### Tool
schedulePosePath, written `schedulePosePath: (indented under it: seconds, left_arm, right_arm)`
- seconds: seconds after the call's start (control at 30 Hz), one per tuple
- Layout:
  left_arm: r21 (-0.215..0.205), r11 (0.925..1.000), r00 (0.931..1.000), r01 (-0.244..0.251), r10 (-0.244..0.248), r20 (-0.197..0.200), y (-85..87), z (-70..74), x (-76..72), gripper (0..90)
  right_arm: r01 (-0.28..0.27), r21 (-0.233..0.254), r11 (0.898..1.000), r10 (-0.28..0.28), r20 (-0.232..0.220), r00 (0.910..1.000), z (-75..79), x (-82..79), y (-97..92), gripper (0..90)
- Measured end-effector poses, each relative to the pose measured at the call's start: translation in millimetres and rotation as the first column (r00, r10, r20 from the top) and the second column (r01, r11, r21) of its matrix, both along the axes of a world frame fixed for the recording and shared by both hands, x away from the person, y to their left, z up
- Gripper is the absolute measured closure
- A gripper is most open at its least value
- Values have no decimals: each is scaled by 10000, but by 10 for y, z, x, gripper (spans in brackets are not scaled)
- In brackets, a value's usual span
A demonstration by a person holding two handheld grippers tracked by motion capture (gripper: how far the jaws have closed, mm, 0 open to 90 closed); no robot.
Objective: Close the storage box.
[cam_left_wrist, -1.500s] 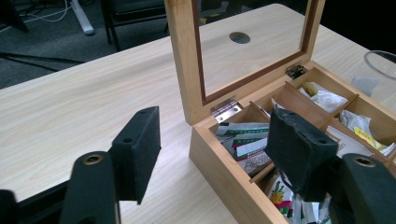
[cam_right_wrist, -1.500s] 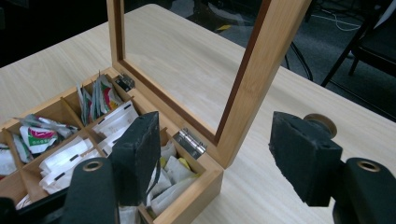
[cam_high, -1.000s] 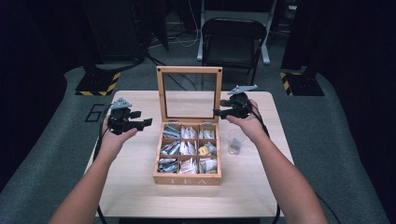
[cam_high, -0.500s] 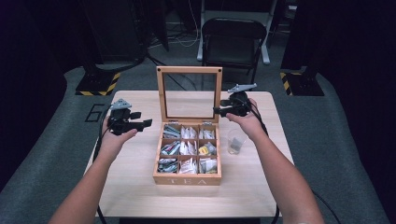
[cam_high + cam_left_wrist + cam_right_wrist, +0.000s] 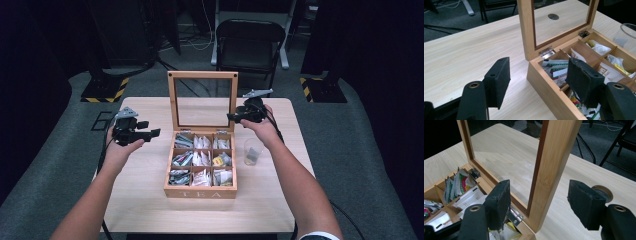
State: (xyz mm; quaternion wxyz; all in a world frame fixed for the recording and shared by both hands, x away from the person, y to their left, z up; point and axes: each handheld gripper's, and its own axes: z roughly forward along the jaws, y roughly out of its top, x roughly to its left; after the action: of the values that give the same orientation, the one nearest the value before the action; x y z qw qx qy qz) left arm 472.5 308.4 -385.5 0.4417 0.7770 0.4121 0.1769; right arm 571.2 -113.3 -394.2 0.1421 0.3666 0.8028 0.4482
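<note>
A wooden tea box [image 5: 200, 192] stands mid-table, its compartments full of tea bags [image 5: 200, 160]. Its glass-windowed lid [image 5: 202, 75] stands upright. My left gripper [image 5: 150, 129] hovers open left of the box, and in the left gripper view [image 5: 537, 65] it points at the box's near corner [image 5: 549, 87] with nothing between the pads. My right gripper [image 5: 231, 117] is at the lid's right edge. In the right gripper view [image 5: 539, 185] the lid's side frame [image 5: 554, 157] stands between the open jaws, clear of both pads.
A clear plastic cup [image 5: 252, 151] with something small inside stands just right of the box, under my right forearm. A metal disc [image 5: 602, 192] is set in the tabletop behind the lid. A black chair [image 5: 250, 40] stands beyond the table's far edge.
My right gripper has come slightly lower and leftward, closer around the lid's right edge. The left gripper, the box and the cup have stayed put.
</note>
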Motion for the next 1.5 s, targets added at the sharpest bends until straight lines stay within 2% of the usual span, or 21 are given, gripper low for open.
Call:
schedulePosePath:
  seconds: [0.2,0.3,0.43,0.63,0.8,0.97,1.03,1.13,1.23,1.37,1.5]
  left_arm:
    - [-1,10000,9999,-99,99,38,40,-2,-22,358]
    - [0,9999,9999,-131,131,21,49,1,-27,358]
    - [-30,9999,9998,-169,169,80,50,-1,-28,358]
    - [-9,9999,9999,-134,134,11,40,-2,-14,360]
    - [8,9999,9999,-110,110,66,13,8,-9,361]
    - [-50,10000,9999,-69,70,78,-26,31,-4,366]
    - [-22,10000,10000,-10,10,63,-42,43,-1,366]
    - [2,10000,9999,66,-66,135,-76,55,1,369]
    - [9,9999,9998,110,-110,149,-100,64,-4,374]
    - [16,9999,9998,130,-130,175,-125,83,-1,379]
    - [-30,9998,9996,217,-216,196,-146,119,4,389]
  right_arm:
    - [-423,203,9989,423,23,9991,-25,9,42,348]
    - [-381,-76,9992,383,178,9991,-8,-16,95,327]
    - [-356,-263,9990,358,74,9993,24,-22,103,340]
    - [-158,-109,9998,156,-176,9997,65,-44,60,457]
    - [-183,-117,9998,182,-91,9998,86,-82,28,548]
    - [-195,292,9994,194,20,9998,151,-141,2,635]
    - [-338,297,9990,338,5,9994,177,-163,17,631]
    - [-492,48,9988,492,63,9988,197,-204,27,631]
    - [-582,124,9982,583,-66,9983,203,-223,10,630]
    - [-600,106,9981,598,136,9981,205,-257,7,625]
    - [-651,179,9977,648,155,9978,225,-329,2,608]
